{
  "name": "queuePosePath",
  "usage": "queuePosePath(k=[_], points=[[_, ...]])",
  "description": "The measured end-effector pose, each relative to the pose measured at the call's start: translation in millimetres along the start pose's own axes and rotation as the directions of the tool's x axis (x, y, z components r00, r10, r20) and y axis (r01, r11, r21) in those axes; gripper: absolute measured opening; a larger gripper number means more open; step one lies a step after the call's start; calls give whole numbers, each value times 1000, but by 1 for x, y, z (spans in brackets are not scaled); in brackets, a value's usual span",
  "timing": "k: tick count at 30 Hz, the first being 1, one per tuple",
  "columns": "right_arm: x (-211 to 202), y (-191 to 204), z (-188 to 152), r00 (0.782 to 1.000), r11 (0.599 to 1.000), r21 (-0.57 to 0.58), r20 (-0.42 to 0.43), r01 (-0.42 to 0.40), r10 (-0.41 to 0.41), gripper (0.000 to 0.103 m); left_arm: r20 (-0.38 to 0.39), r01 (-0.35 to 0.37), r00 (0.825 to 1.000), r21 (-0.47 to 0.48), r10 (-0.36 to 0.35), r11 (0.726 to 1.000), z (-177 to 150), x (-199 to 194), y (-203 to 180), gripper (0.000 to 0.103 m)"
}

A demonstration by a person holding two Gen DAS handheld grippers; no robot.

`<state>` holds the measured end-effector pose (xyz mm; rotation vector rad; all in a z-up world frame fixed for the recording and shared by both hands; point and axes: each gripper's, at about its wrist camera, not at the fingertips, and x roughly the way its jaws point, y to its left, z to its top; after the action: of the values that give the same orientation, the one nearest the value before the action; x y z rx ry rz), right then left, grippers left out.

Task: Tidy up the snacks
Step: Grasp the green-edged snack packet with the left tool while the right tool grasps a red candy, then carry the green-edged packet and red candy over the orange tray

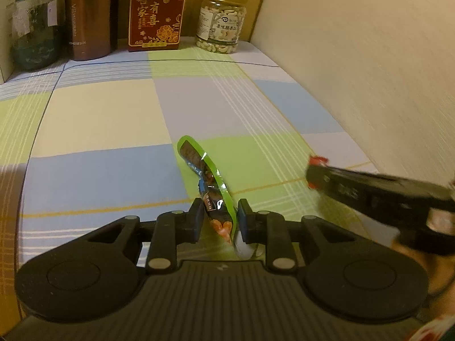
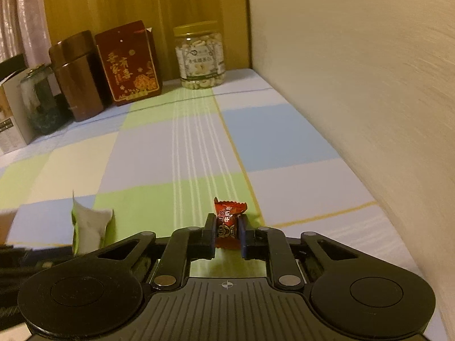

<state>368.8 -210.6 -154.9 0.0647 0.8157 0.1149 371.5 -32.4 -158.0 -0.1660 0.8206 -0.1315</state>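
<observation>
Taking the cashew jar [image 1: 220, 21] as the mark: it stands on the checked cloth [image 1: 99, 108] at the far end, close beside the wall [image 1: 369, 56] on its right; the gift box [image 1: 156, 14] stands just left of it, the metal canister [image 1: 91, 20] left of that, the glass jar [image 1: 35, 28] further left again. Well in front of the jar, at the near end of the cloth, the snack packet [image 1: 212, 187] sits between the pads of the left gripper [image 1: 219, 218]; the wrapped candy [image 2: 229, 221], clamped in the right gripper [image 2: 227, 233], lies to the packet's right, nearer the wall.

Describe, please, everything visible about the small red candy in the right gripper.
The small red wrapped candy has a shiny, crinkled foil-like wrapper with white characters and a round printed figure. Its jagged top end sticks up above the right gripper, whose two dark pads press its sides. It stands upright above the checked tablecloth, near the wall.
</observation>
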Motion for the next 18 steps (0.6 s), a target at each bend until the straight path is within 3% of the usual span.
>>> queuePosePath(k=[3, 6, 9, 18], points=[[-12, -5, -6, 1000, 1000, 26, -2, 1, -1, 16, 8, -30, 1000, 4, 30, 1000, 0, 4, -1, 36], [-25, -7, -13, 1000, 999, 53, -9, -5, 6, 16, 17, -44, 999, 13, 44, 999, 1, 7, -3, 36], [-36, -6, -16, 1000, 998, 62, -20, -11, 12, 16, 11, -43, 999, 24, 42, 999, 1, 3, -5, 22], [-83, 3, -19, 999, 996, 82, -32, -40, 43, 16, -16, -2, 1000, -12, 2, 1000, -24, -52, 2, 21]])
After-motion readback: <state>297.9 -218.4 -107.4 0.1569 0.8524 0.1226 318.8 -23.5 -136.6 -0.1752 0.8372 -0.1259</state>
